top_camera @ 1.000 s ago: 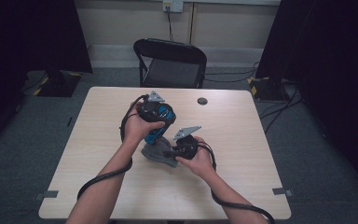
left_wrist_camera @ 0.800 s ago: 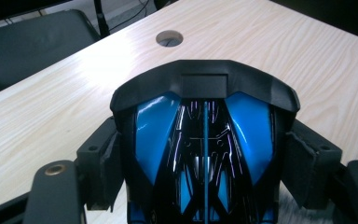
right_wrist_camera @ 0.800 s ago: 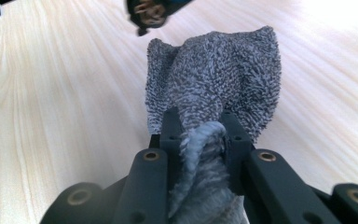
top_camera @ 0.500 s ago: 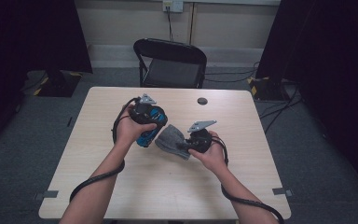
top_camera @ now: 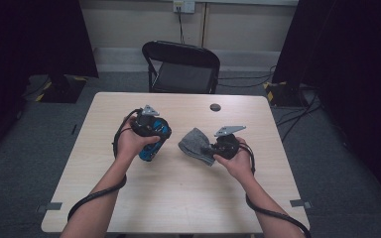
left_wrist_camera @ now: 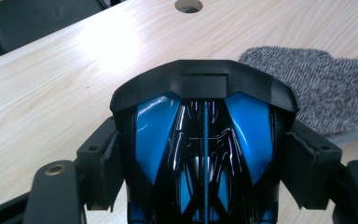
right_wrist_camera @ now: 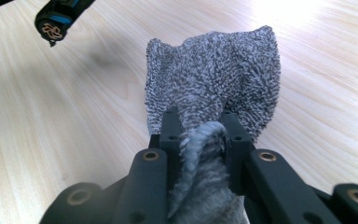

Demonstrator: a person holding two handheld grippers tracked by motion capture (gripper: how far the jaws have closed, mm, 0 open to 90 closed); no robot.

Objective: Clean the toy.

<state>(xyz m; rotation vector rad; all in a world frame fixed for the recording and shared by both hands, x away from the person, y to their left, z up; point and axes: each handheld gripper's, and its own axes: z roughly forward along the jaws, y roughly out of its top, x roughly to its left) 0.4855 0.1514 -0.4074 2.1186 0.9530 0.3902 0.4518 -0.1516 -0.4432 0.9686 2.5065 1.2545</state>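
Note:
A glossy blue and black toy car (top_camera: 154,144) is gripped at its sides by my left gripper (top_camera: 151,138), held just above the left half of the table. Up close, the pads (left_wrist_camera: 103,164) press on both flanks of the car (left_wrist_camera: 204,140). My right gripper (top_camera: 210,148) is shut on a bunched edge of a grey terry cloth (top_camera: 193,143), which rests on the table to the right of the car. In the right gripper view the cloth (right_wrist_camera: 214,79) fans out beyond the jaws of the right gripper (right_wrist_camera: 199,128), and one car wheel (right_wrist_camera: 53,23) shows at top left.
The light wooden table (top_camera: 178,198) has a small dark round cap (top_camera: 215,107) near its far edge. A black folding chair (top_camera: 181,64) stands behind the table. Cables trail from both grippers along the forearms.
My right gripper has carried the grey cloth to the right, away from the car. The left hand with the car has drifted a little to the left.

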